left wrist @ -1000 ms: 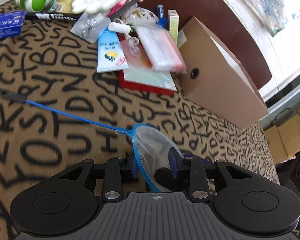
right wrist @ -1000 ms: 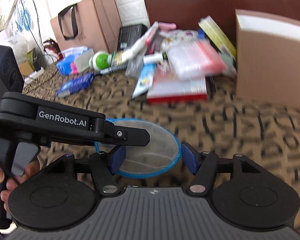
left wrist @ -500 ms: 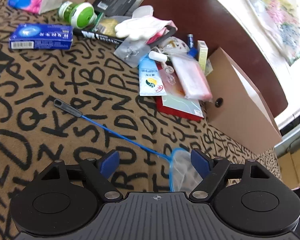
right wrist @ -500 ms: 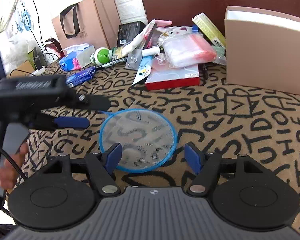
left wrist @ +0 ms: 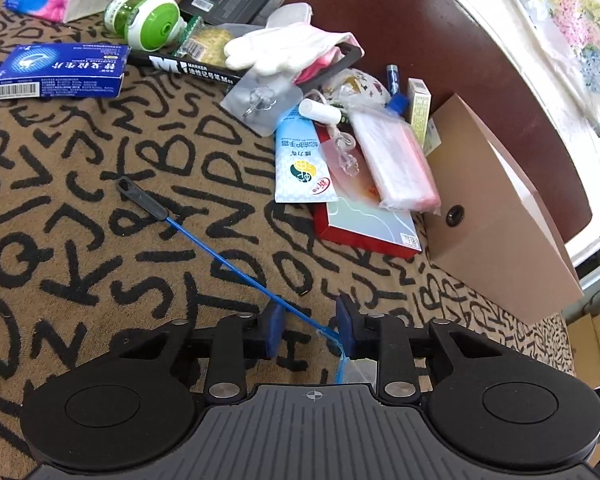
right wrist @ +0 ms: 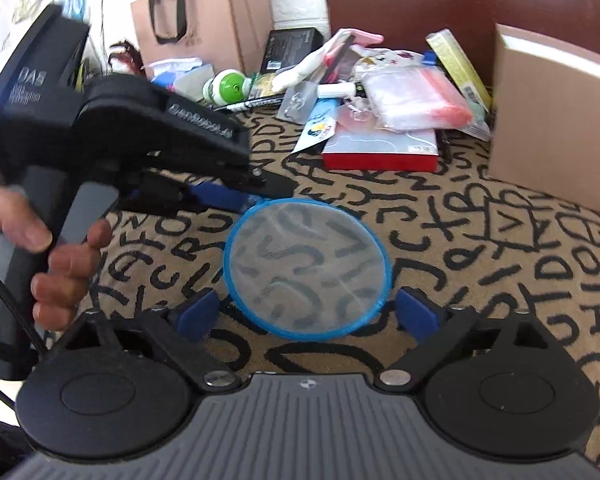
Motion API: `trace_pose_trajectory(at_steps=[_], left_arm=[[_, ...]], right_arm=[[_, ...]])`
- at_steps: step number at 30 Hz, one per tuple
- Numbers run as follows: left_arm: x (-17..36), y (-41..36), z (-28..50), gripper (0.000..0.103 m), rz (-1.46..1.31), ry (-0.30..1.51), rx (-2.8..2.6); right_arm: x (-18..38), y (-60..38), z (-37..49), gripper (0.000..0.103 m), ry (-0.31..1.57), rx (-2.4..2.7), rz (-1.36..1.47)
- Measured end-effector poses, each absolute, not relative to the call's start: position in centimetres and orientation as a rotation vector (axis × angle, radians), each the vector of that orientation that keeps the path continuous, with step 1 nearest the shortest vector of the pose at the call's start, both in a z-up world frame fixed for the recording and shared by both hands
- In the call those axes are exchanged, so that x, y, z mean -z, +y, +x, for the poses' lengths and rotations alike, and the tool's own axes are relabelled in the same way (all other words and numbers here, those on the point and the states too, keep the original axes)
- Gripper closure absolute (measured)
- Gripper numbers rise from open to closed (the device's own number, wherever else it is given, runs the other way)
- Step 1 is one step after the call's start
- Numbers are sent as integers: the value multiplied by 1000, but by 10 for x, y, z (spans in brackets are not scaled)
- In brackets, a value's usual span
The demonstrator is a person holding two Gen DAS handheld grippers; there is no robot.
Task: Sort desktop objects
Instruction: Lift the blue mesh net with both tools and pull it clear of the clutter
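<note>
A small blue-rimmed fish net with a fine white mesh hoop point(right wrist: 307, 266) lies flat on a tan tablecloth printed with black letters point(right wrist: 500, 280), directly ahead of the right gripper point(right wrist: 307, 316), whose blue-padded fingers point(right wrist: 198, 314) stand wide apart on either side of the hoop without touching it. The net's thin blue wire shaft point(left wrist: 236, 266) runs away across the cloth to a flat black plastic grip point(left wrist: 140, 198). The left gripper point(left wrist: 308, 330) sits over the point where shaft meets hoop, its fingers point(left wrist: 275, 330) partly closed around the wire with a gap on each side; the wire passes close by the right-hand pad, though contact cannot be confirmed. From the right wrist view, a bare hand point(right wrist: 56, 264) is seen wrapped round the left tool's handle.

The net looks very light, its mesh soft and easily snagged, its wire slender enough to bend or twist in a pinch. The likeliest sound hold is on the shaft close to the hoop, or on the black grip, rather than on the mesh.

Beyond lies an unsorted heap: a red-edged flat box point(left wrist: 364, 224), a clear pink-tinted plastic packet point(left wrist: 396, 160), a white fabric glove point(left wrist: 284, 50), a blue rectangular carton point(left wrist: 58, 70) and a green-and-white round container point(left wrist: 148, 20). A brown cardboard box point(left wrist: 496, 216) stands at the right, against a dark brown chair back point(left wrist: 440, 40).
</note>
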State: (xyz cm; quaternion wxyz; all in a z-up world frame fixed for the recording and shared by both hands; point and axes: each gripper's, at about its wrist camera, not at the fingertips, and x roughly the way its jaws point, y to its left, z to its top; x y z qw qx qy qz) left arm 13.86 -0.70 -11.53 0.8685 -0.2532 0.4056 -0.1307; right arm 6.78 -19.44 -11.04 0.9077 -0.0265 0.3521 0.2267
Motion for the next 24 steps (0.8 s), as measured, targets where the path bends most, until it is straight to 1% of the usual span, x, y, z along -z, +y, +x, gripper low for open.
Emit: trace_pose_trajectory(at_steps=[5, 6, 7, 8, 10, 11, 14, 22, 24], left_arm=[[116, -5, 140, 60, -558, 855, 282], [116, -4, 141, 73, -563, 860, 287], [115, -4, 141, 78, -573, 862, 294], [114, -3, 140, 82, -580, 860, 298], [110, -4, 139, 87, -579, 851, 318], [107, -4, 138, 87, -579, 845, 328], [98, -8, 135, 88, -577, 830, 351], [57, -35, 139, 75, -556, 765, 447], [45, -46, 143, 75, -560, 749, 480]], right_arm=[[113, -191, 77, 5, 700, -448, -62], [113, -191, 79, 6, 699, -451, -58], [113, -190, 80, 7, 696, -455, -65], [113, -190, 80, 8, 694, -456, -73], [112, -189, 79, 9, 694, -455, -77], [111, -191, 79, 9, 696, -456, -67], [107, -195, 76, 9, 690, -457, -45], [81, -215, 72, 9, 621, -438, -19], [71, -223, 73, 9, 594, -423, -16]])
